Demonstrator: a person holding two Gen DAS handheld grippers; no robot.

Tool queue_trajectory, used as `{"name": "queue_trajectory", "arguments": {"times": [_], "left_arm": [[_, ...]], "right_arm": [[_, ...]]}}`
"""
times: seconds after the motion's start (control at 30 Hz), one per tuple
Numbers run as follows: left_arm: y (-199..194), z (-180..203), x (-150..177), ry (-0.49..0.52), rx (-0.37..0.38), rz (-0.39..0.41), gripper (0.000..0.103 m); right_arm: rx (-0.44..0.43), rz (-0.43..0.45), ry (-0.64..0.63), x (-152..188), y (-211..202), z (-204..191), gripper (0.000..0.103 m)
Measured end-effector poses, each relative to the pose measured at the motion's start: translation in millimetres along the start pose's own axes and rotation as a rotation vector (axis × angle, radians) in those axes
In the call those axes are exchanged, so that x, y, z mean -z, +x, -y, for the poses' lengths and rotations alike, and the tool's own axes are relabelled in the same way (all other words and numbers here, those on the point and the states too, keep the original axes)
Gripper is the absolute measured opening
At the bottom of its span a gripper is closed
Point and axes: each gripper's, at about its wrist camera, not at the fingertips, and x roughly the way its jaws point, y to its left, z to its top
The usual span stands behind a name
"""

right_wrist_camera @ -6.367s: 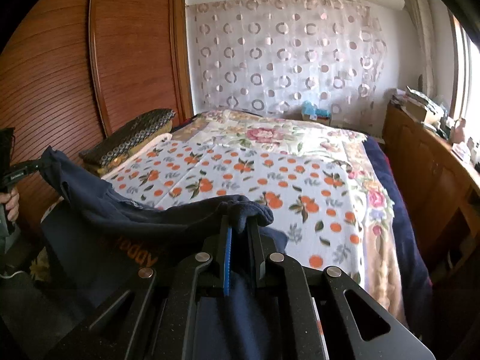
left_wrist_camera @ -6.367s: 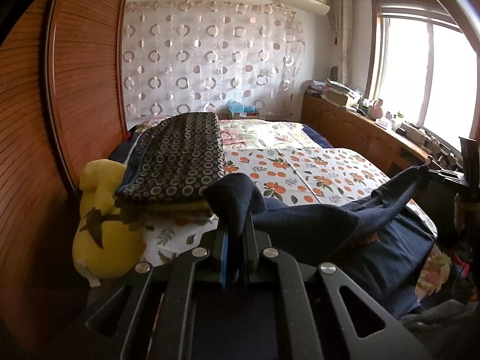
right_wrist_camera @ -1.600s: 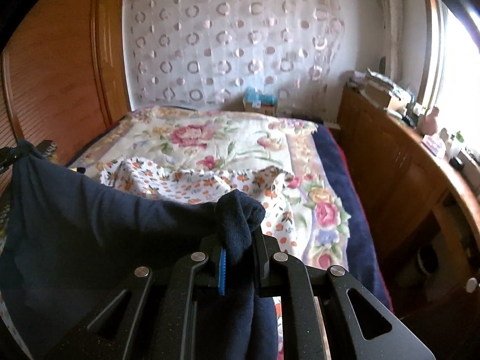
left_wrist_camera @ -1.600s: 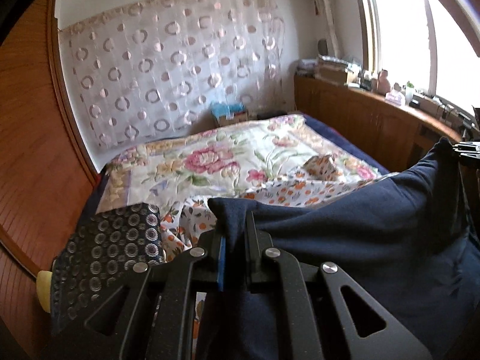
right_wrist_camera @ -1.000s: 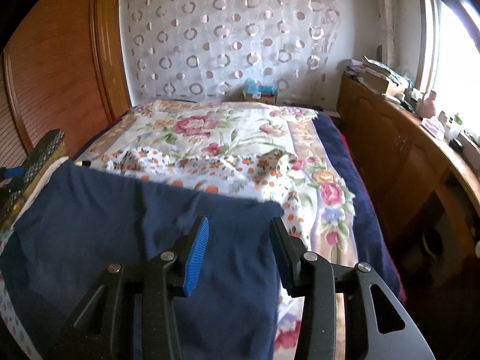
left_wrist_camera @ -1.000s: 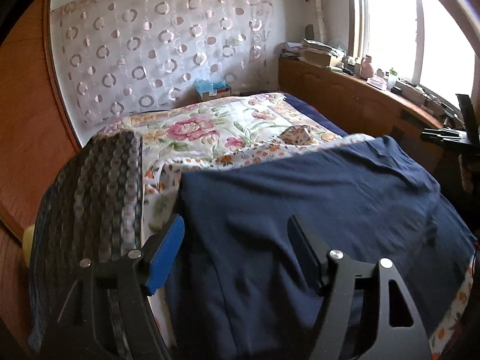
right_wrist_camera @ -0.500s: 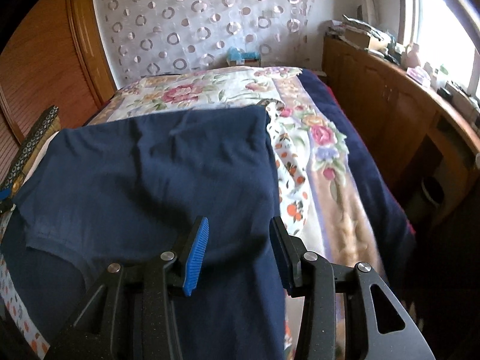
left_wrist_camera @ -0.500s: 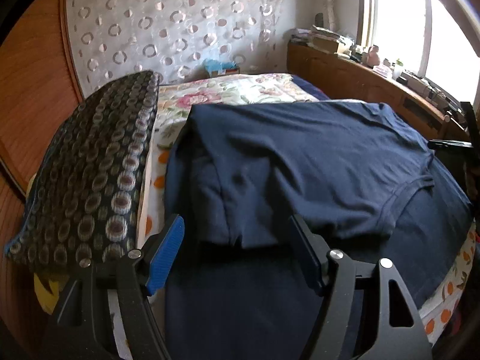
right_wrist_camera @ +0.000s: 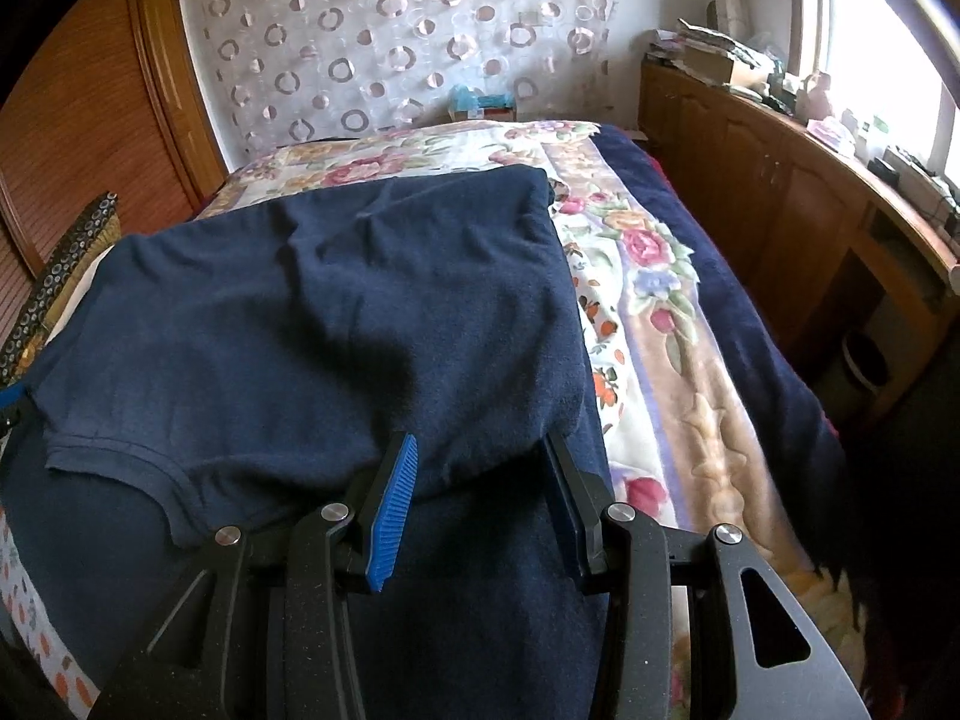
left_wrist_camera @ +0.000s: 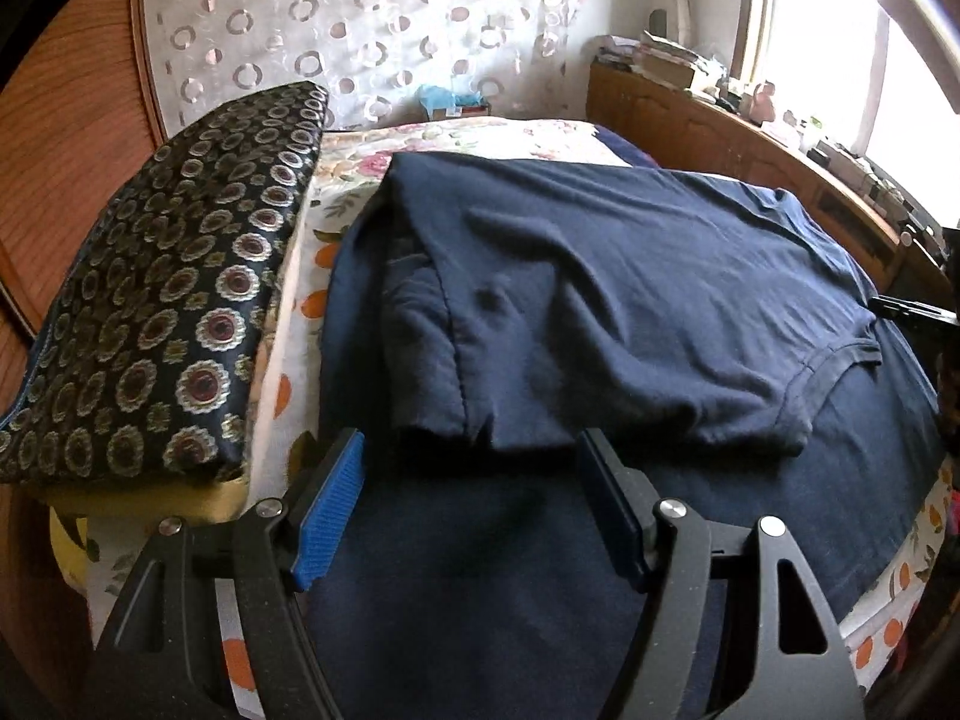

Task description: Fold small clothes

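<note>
Bed (right_wrist_camera: 690, 354): navy tee (left_wrist_camera: 600, 300) folded, prob. flat; grippers open.

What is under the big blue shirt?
The blue shirt lies on the bed's orange-dotted sheet, which peeks out along its edges. Whatever lies beneath its middle is covered.

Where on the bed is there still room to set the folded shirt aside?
Free: the floral bedspread right of the navy shirt, and beyond it toward the curtain. Crowded: the left edge, where the patterned cushion leaves only a narrow strip.
</note>
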Motion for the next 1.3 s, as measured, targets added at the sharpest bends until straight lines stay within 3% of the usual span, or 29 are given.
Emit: {"name": "queue_trajectory", "arguments": {"times": [0.13, 0.27, 0.33, 0.4, 0.47, 0.77, 0.97, 1.17, 1.3], "left_arm": [[6.3, 2.7, -7.2, 0.001, 0.003, -0.007, 0.072], [11.9, 2.7, -15.9, -0.006, -0.013, -0.014, 0.061], [14.5, 1.0, -18.1, -0.014, -0.018, -0.024, 0.048], [15.6, 0.6, -18.9, -0.013, -0.03, -0.029, 0.023], [14.8, 1.3, -18.6, -0.004, -0.032, -0.024, 0.007], [-17.5, 6.4, -18.9, 0.004, -0.032, 0.08, 0.007], [-24.3, 6.6, -17.8, -0.007, -0.017, 0.094, 0.007], [-26.4, 5.5, -15.6, -0.022, 0.0, 0.108, 0.007], [-28.8, 2.7, -15.6, -0.037, 0.008, 0.113, 0.007]], "right_arm": [[0.016, -0.001, -0.02, 2.2, 2.6, -4.8, 0.045], [0.022, -0.001, -0.027, 5.6, 5.2, -9.4, 0.046], [0.021, 0.0, -0.025, 5.5, 5.5, -9.6, 0.046], [0.019, 0.002, -0.022, 5.9, 6.7, -8.9, 0.046], [0.009, 0.006, -0.015, 6.3, 7.3, -7.3, 0.046], [-0.003, 0.028, 0.05, 8.3, 7.7, 8.4, 0.046], [-0.034, 0.045, 0.073, 9.5, 0.3, 13.7, 0.046], [-0.028, 0.002, 0.078, 7.6, 10.9, 13.7, 0.046], [-0.027, -0.022, 0.08, -1.0, 21.1, 15.2, 0.039]]}}
